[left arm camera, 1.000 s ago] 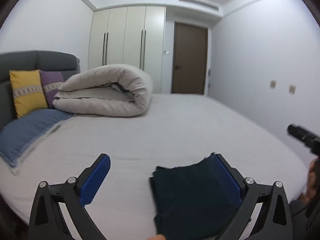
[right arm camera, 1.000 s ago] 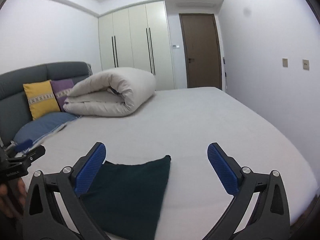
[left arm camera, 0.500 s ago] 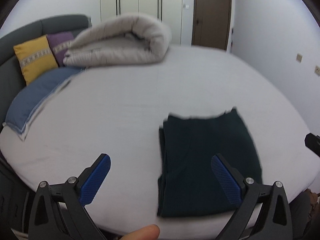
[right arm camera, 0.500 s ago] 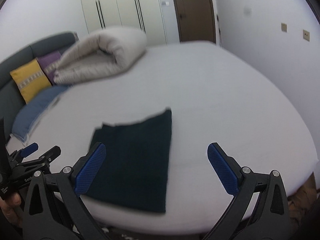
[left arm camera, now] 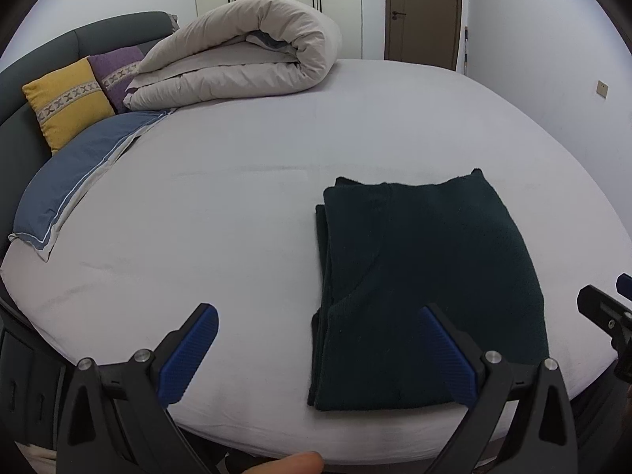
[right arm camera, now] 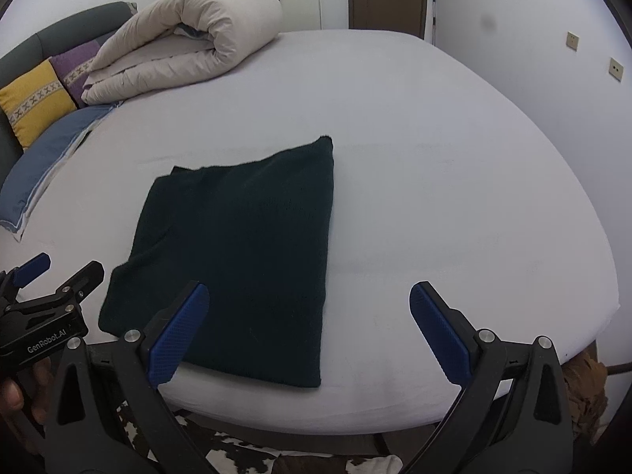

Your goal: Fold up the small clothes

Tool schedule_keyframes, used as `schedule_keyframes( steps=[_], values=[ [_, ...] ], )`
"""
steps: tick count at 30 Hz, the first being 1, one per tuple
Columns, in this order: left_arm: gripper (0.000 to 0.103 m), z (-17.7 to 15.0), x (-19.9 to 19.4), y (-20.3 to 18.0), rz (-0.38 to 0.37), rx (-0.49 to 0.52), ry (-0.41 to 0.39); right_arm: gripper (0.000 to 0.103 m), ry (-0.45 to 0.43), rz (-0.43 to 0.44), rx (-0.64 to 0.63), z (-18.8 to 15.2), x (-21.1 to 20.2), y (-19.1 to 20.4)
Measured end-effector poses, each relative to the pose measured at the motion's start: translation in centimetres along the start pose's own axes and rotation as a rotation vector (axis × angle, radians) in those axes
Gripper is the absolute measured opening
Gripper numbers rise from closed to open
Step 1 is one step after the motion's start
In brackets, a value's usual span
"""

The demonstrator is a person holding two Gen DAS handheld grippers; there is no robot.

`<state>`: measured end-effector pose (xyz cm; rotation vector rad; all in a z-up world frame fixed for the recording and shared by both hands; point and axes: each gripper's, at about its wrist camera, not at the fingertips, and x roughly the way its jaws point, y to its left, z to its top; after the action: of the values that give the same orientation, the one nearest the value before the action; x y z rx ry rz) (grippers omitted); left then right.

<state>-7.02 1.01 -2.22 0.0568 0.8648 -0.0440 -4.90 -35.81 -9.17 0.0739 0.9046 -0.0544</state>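
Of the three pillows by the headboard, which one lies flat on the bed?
The blue pillow lies flat on the sheet. The yellow cushion and purple cushion stand propped against the grey headboard instead.

The left gripper (left arm camera: 318,349) hangs level, jaws spread wide and empty. The right gripper (right arm camera: 308,326) matches it, jaws wide, nothing between them. In the right wrist view a hand (right arm camera: 19,395) grips the left tool at 8 o'clock.
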Motion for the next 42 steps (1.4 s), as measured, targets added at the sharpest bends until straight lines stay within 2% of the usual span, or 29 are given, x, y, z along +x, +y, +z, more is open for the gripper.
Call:
schedule_keyframes(
  steps=[26,42],
  values=[
    [0.103,-0.6,0.5,0.2,-0.002,-0.01,0.026,0.103,0.039,0.023,-0.029,0.0,2.3,2.5],
    [0.103,-0.9,0.7,0.3,-0.002,-0.01,0.031,0.103,0.047,0.025,-0.017,-0.3,2.1,3.3]
  ],
)
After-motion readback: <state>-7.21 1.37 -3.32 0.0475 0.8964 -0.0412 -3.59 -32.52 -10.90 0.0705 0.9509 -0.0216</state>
